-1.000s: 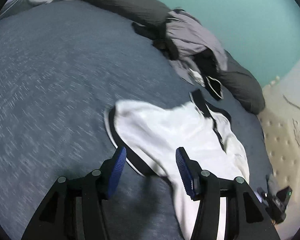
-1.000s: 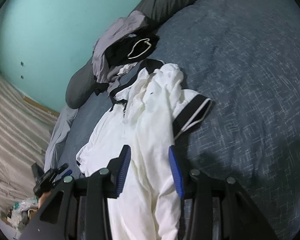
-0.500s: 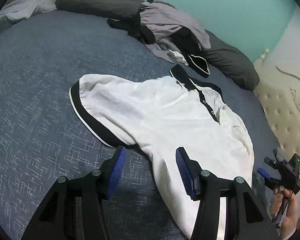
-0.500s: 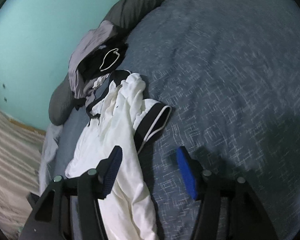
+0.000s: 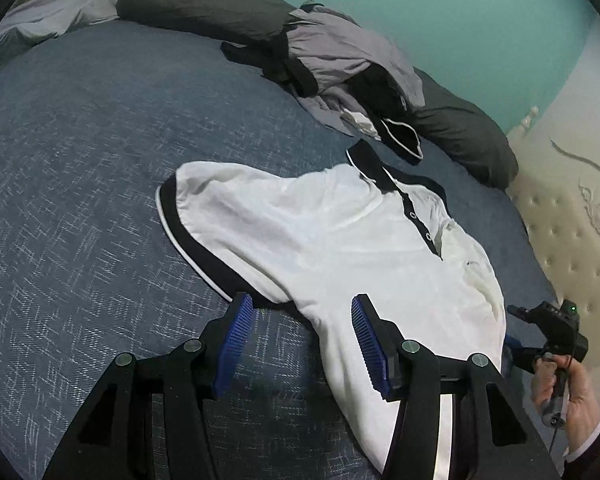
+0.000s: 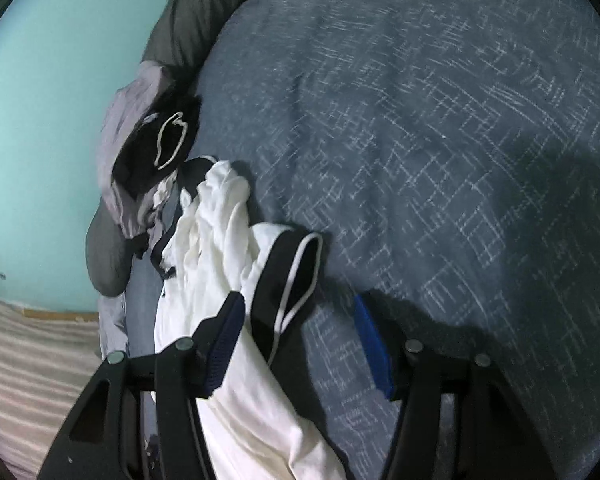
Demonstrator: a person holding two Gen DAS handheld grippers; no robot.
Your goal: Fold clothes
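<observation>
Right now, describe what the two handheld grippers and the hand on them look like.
Both the left gripper and right gripper have black angular frames with round silver rivets and two fingers lined with ribbed blue pads. Seen from the left wrist view, the right gripper's black body shows a small green light, and the person's hand on its handle wears a dark sleeve over a white cuff.

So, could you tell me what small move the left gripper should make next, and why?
Probably ease the left gripper forward and down to close on the white shirt's edge below the black-trimmed sleeve. Its jaws are open and empty just short of that edge, and the shirt lies rumpled on the blue bedspread, not yet folded.
</observation>
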